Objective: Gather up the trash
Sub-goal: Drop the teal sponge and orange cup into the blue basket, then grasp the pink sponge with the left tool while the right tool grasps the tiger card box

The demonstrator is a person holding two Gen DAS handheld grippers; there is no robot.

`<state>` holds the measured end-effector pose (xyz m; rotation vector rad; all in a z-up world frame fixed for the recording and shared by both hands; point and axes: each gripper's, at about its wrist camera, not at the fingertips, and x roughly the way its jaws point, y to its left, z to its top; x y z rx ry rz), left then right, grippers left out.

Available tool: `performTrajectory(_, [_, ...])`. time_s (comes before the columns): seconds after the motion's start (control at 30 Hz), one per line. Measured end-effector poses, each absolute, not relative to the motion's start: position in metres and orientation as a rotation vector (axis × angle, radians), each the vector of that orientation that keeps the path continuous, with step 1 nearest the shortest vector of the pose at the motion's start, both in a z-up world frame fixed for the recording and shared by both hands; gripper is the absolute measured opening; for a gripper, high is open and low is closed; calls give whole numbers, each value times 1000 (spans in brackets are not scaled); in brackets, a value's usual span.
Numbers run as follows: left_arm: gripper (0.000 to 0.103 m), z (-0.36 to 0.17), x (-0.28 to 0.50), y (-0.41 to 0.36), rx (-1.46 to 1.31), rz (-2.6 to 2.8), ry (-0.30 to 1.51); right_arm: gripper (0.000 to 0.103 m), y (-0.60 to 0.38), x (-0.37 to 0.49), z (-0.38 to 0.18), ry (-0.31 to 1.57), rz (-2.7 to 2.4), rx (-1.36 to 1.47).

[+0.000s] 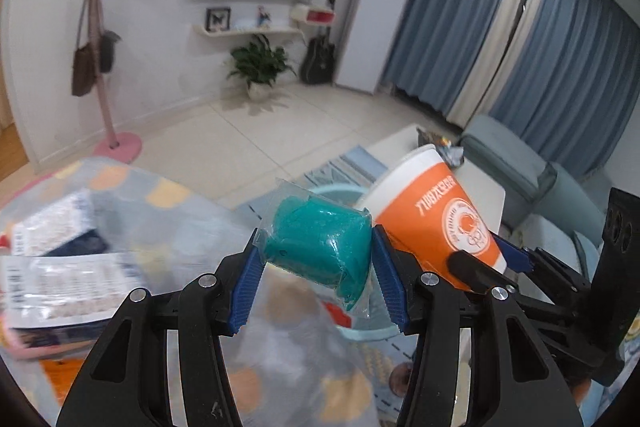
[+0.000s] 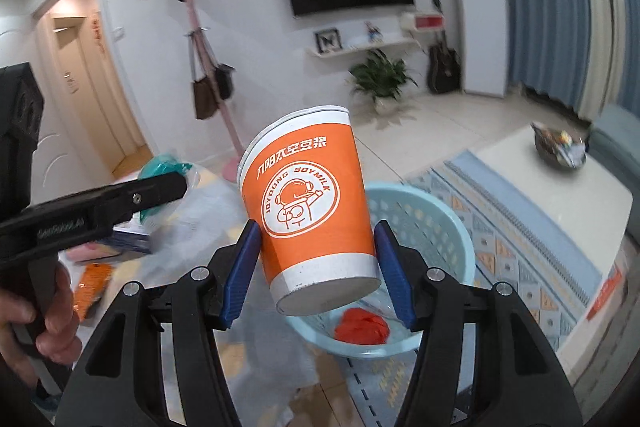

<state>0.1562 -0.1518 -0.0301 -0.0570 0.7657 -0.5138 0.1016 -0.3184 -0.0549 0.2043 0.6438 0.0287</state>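
Left hand-held gripper clamps teal wad in clear wrap, raised over the patterned surface. Right hand-held gripper clamps tilted orange paper cup above light-blue basket; red wad lies inside.
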Motion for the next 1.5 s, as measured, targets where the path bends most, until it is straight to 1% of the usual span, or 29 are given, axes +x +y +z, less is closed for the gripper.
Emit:
performTrajectory(0.23, [51, -70, 187, -183, -45, -534, 887, 55, -356, 132, -114, 802, -85, 324])
performTrajectory(0.33, [51, -82, 192, -190, -24, -532, 917, 55, -359, 141, -132, 859, -127, 329])
performTrajectory(0.4, [53, -88, 194, -193, -33, -530, 928, 55, -359, 146, -142, 891, -156, 323])
performTrajectory(0.43, [56, -89, 195, -194, -41, -528, 931, 55, -359, 148, -145, 900, -158, 329])
performTrajectory(0.47, [62, -92, 197, -193, -46, -522, 936, 55, -358, 150, -146, 905, -161, 335])
performTrajectory(0.53, [70, -94, 194, -191, -61, -524, 941, 56, -359, 150, -149, 914, -169, 350])
performTrajectory(0.57, [73, -93, 192, -188, -66, -531, 933, 55, -358, 149, -148, 913, -171, 352])
performTrajectory(0.73, [76, -84, 180, -182, -67, -533, 900, 55, -355, 144, -139, 895, -170, 358])
performTrajectory(1.07, [76, -59, 156, -159, -89, -519, 830, 55, -321, 132, -109, 850, -100, 324])
performTrajectory(1.23, [76, -39, 131, -132, -106, -489, 767, 55, -291, 119, -79, 791, -31, 290])
performTrajectory(1.5, [76, -12, 70, -51, -132, -387, 667, 55, -226, 95, -42, 712, 124, 240])
